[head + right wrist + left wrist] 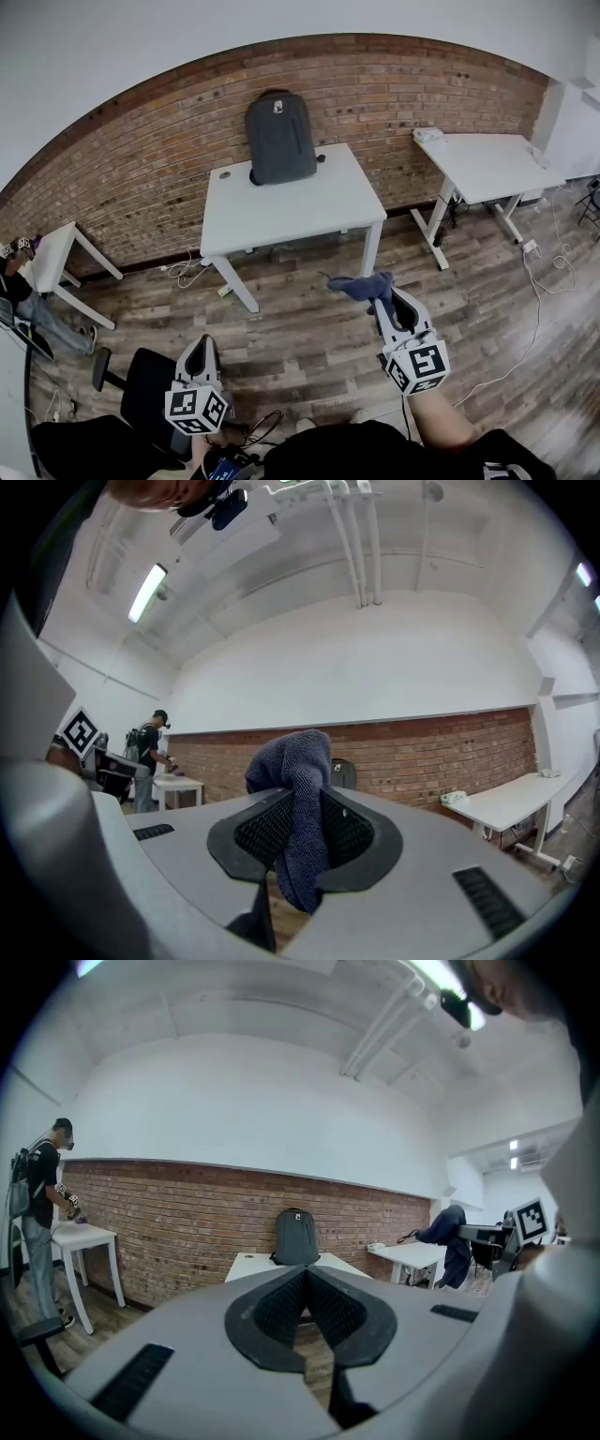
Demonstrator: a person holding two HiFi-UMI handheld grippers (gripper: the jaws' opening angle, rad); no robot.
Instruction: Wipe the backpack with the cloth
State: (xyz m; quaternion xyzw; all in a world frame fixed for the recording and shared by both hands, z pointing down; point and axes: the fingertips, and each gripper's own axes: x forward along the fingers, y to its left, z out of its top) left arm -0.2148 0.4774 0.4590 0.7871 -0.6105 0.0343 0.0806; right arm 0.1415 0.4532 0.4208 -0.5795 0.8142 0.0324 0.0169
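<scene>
A dark grey backpack (280, 138) stands upright against the brick wall at the back of a white table (291, 208); it also shows far ahead in the left gripper view (296, 1237) and peeks from behind the cloth in the right gripper view (341, 774). My right gripper (379, 302) is shut on a dark blue cloth (364, 285) (298, 810), held above the floor in front of the table. My left gripper (202, 352) is shut and empty, low at the left near a chair.
A second white table (492, 165) stands at the right, a small one (47, 260) at the far left with a person (41, 1211) beside it. A black office chair (141, 394) sits by my left gripper. Cables (542, 281) trail on the wooden floor.
</scene>
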